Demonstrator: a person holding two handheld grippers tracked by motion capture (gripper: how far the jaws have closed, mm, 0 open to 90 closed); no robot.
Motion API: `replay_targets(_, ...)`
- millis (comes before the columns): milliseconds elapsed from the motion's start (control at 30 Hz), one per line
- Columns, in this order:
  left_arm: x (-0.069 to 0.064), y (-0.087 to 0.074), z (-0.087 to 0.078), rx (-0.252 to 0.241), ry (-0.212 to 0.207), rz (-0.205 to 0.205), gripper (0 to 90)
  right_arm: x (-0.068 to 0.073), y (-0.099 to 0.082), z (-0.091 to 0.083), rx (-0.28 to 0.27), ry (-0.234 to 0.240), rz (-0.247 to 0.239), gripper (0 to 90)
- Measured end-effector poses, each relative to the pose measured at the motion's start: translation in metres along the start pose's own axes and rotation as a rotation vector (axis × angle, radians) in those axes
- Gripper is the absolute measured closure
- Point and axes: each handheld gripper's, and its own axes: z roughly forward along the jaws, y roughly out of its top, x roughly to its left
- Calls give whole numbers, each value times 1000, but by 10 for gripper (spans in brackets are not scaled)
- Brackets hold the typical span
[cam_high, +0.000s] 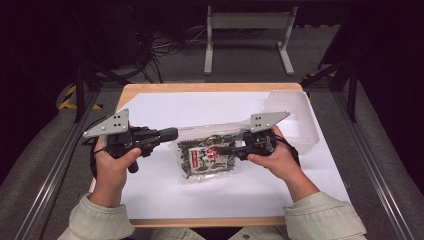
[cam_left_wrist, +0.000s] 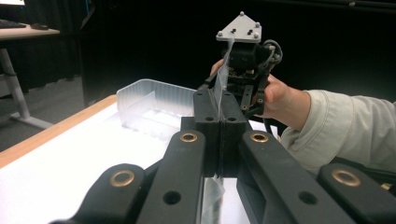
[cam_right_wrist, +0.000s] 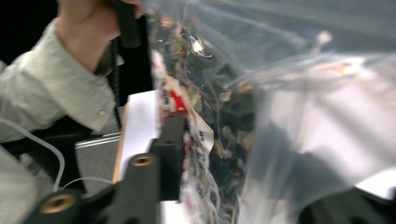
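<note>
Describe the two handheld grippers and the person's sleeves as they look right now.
Both the left gripper and the right gripper are black, with linked jaws on brass-coloured pivots and a grey three-cornered plate dotted with screws on top. Dark cables trail from each. The person's sleeves are pale grey-green, with buttoned cuffs.

My fingers (cam_left_wrist: 205, 116) are matte black blocks on black link arms with brass-ringed pivots. Above each black gripper body sits a grey triangular plate (cam_high: 109, 123) dotted with screws. My sleeves (cam_high: 326, 214) are pale green, buttoned cuffs.
</note>
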Motion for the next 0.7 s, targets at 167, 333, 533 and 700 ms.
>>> replay_targets(167, 2, -1, -1, 2, 6, -15, 894, 2, 1, -1, 17, 34, -27, 726)
replay_targets(333, 3, -1, -2, 9, -3, -18, 892, 5, 3, -1, 29, 67, -29, 758)
replay_targets(533, 6, -1, -2, 42, -19, -20, 853, 6, 2, -3, 48, 82, -15, 762)
replay_targets(700, 7, 0, -4, 63, -16, -35, 746, 6, 4, -8, 50, 67, -13, 763)
